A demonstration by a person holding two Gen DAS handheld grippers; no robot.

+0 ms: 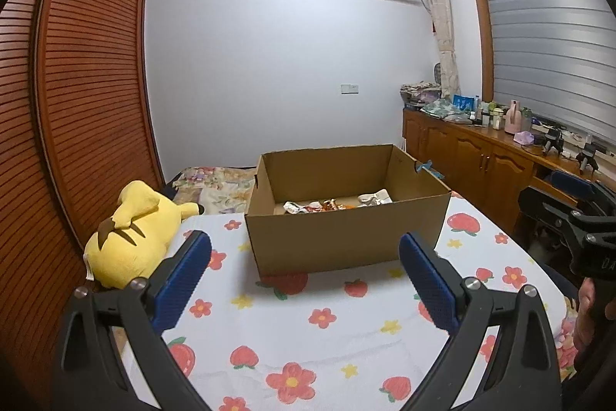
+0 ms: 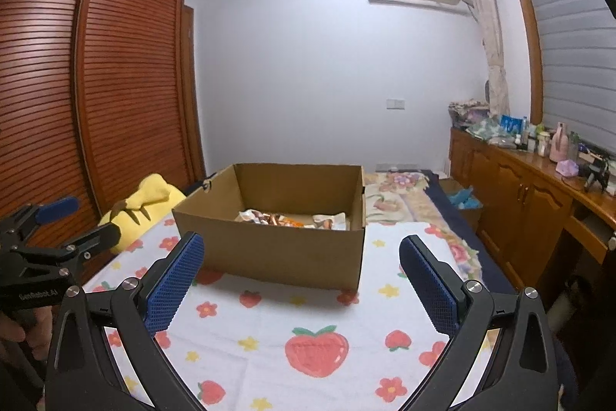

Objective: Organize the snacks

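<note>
An open cardboard box (image 1: pixel 338 237) stands on a white blanket printed with strawberries and flowers (image 1: pixel 308 334). Several snack packets (image 1: pixel 331 205) lie on its floor, white, orange and gold. My left gripper (image 1: pixel 304 245) is open and empty, held above the blanket in front of the box. My right gripper (image 2: pixel 302 249) is open and empty, also in front of the box (image 2: pixel 285 249), whose snack packets (image 2: pixel 292 218) show inside. The right gripper also shows at the right edge of the left wrist view (image 1: pixel 577 218), and the left gripper at the left edge of the right wrist view (image 2: pixel 57 218).
A yellow plush toy (image 1: pixel 134 234) lies left of the box against a brown slatted wardrobe (image 1: pixel 77 103). A floral quilt (image 2: pixel 404 195) lies behind the box. A wooden cabinet (image 2: pixel 539 199) with bottles and clutter runs along the right wall.
</note>
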